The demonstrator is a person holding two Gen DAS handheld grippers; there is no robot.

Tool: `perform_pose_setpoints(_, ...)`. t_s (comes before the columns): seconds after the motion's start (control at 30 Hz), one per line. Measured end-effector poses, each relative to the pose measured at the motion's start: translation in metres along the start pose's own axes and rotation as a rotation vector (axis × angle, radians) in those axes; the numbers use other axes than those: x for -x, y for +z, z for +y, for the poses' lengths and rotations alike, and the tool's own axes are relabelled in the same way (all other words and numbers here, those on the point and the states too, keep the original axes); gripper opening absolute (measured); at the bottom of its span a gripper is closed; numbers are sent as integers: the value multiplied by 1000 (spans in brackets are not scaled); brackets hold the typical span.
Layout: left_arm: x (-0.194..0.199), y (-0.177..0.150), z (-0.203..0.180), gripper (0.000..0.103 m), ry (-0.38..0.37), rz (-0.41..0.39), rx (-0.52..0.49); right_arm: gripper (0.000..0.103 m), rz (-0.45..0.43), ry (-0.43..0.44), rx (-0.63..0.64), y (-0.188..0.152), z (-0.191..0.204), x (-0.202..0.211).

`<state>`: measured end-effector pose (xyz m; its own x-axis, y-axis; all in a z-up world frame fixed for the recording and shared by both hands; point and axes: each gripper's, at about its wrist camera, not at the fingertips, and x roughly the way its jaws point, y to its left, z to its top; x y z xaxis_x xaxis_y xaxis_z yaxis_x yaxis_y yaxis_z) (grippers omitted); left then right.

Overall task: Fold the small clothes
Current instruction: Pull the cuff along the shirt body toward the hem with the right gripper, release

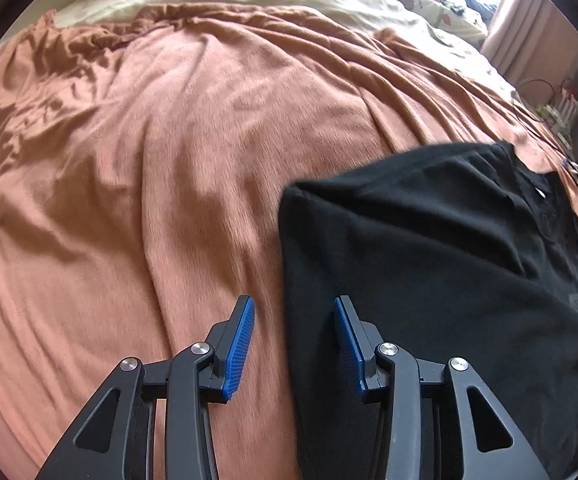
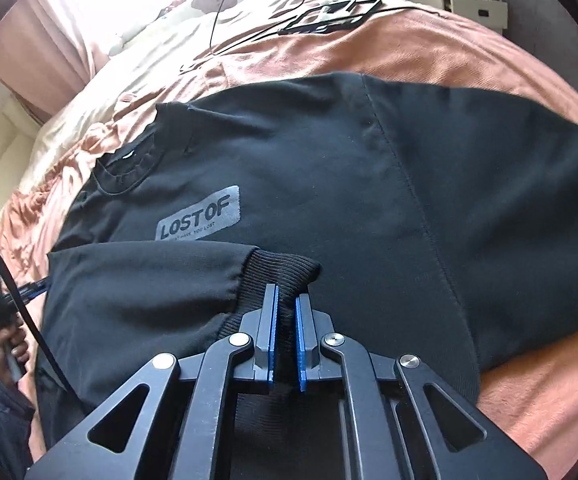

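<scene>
Right claw (image 2: 287, 300) clenched on sweatshirt cuff (image 2: 285, 270) | left claw (image 1: 295, 312) released | cuff end hidden between pads

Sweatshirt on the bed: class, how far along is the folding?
Done: the black sweatshirt lies spread on the orange blanket. In hand: the right gripper is shut on the ribbed cuff. Left: the left gripper is open, holding nothing; body unfolded.

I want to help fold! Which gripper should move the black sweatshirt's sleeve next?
Right. The right gripper is shut on the ribbed cuff of the black sweatshirt, so it can probably carry the sleeve across. The left gripper is open over the sweatshirt's edge, holding nothing.
</scene>
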<state>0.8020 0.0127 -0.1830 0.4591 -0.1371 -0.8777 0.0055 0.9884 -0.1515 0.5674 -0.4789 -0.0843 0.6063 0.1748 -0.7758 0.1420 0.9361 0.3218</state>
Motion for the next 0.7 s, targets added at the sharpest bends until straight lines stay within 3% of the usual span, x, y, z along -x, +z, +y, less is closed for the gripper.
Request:
perform_pose_setpoints(0.07,9,-9,-2,44,1,6,-28,17,-2,14,-8,-1,-1,8)
perform_pose_setpoints(0.1,12,-14,-3,44,-3,11,-39,39,3,33,-13,-4,-1,11)
perform_pose_setpoints(0.13,16,-19,-4,44,-13,18,-47,54,4,36,-13,-6,0,12)
perform_pose_setpoints(0.47,60,-78,-15,44,-56,70,-97,54,79,96,-15,-36,1,16)
perform_pose_setpoints(0.6,71,-98,-17,44,-60,82,-97,40,100,80,-31,-39,1,6)
perform_pose_setpoints(0.63,72,-101,-16,44,-58,84,-96,29,94,64,-41,-39,0,5)
perform_pose_setpoints(0.7,75,-108,-16,44,-65,93,-92,17,102,43,-58,-38,-1,4)
